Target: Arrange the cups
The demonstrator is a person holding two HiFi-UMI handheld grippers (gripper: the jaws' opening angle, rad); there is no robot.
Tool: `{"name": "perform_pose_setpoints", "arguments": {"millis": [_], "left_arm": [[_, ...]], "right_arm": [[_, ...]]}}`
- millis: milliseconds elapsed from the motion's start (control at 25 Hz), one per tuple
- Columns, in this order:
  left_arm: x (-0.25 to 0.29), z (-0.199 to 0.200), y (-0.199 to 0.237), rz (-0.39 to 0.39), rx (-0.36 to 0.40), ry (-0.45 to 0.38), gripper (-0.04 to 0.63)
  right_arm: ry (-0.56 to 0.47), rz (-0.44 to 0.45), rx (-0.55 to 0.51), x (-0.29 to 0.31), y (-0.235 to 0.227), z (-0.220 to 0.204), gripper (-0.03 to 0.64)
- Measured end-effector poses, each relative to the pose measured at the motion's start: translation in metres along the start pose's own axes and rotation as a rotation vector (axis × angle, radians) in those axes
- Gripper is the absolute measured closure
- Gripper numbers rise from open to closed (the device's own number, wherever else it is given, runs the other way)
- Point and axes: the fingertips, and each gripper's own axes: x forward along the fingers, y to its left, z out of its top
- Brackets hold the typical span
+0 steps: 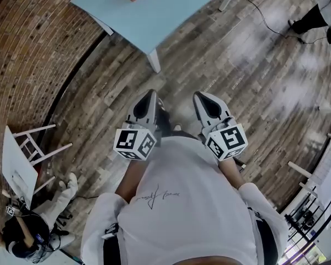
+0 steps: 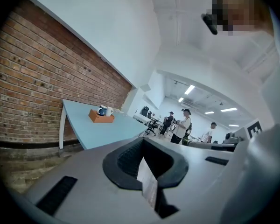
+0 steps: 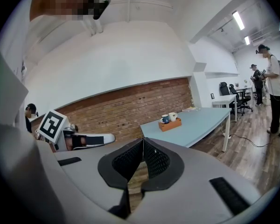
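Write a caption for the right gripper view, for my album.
Right gripper, jaws shut and empty, faces a blue table with two cups in an orange tray.

blue cup (image 3: pixel 164 119) | white cup (image 3: pixel 173 117) | upright; side by side; in orange tray (image 3: pixel 171 125) on table (image 3: pixel 200 119)

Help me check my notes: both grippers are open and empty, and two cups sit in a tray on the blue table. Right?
Not quite. The left gripper and right gripper are shut, not open; each gripper view shows its jaws together with nothing between them. The rest holds: two cups sit in a tray on the blue table.
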Motion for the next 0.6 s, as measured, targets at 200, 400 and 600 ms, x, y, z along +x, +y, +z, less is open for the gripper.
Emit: {"name": "perform_pose_setpoints", "arguments": {"millis": [200, 400, 600], "left_arm": [[0.016, 0.013, 0.028, 0.004, -0.018, 0.008, 0.586], [0.036, 0.025, 0.045, -0.018, -0.014, 0.028, 0.586], [0.048, 0.04, 0.069, -0.037, -0.022, 0.024, 0.586]], "right_arm": [[0.022, 0.007, -0.001, 0.036, 0.001, 0.006, 0.597], [0.041, 0.006, 0.008, 0.068, -0.002, 0.01, 0.597], [0.047, 0.005, 0.002, 0.099, 0.003, 0.017, 0.597]]}}
